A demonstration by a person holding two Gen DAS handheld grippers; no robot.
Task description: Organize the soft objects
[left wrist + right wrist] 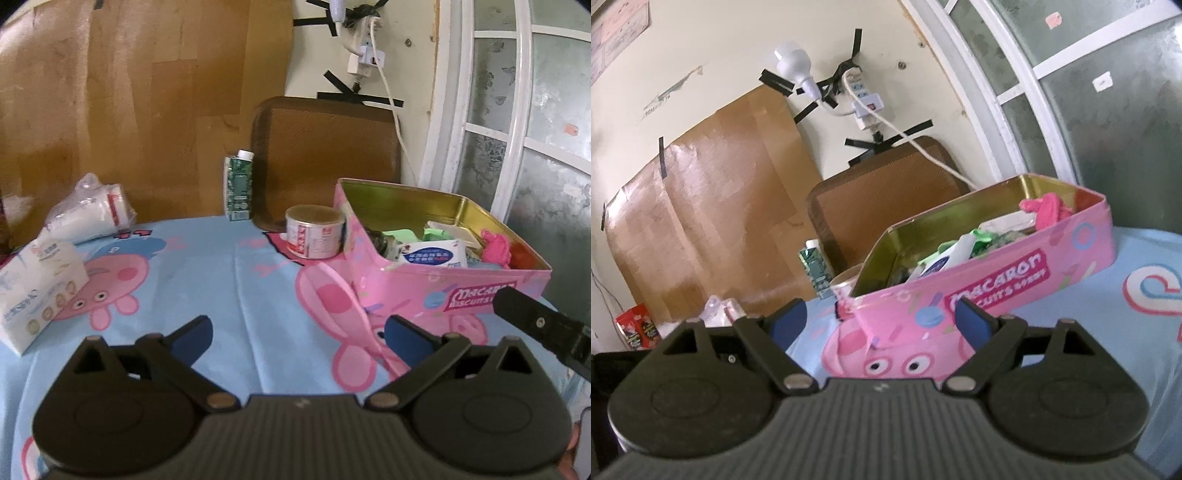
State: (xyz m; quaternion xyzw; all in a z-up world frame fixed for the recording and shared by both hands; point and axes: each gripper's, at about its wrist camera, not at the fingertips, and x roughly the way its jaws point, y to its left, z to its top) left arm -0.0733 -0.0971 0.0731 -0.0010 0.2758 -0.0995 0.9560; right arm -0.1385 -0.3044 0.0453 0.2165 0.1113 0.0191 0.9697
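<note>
Cartoon cloth covers the worktop. Both grippers, left [297,338] and right [879,325], gape wide, holding nothing. Tissue pack [35,288] lies far left, well apart from the tin [443,284]; probably light and squashy, best pinched across its narrow sides.

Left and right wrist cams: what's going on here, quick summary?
A person holds two handheld grippers over a table with a blue cartoon tablecloth. Both the left gripper and the right gripper are open and empty. The pink biscuit tin on the right already holds several soft items, including a white tissue pack and a pink cloth. A boxy tissue pack and a bagged white roll sit outside it at the left.
</note>
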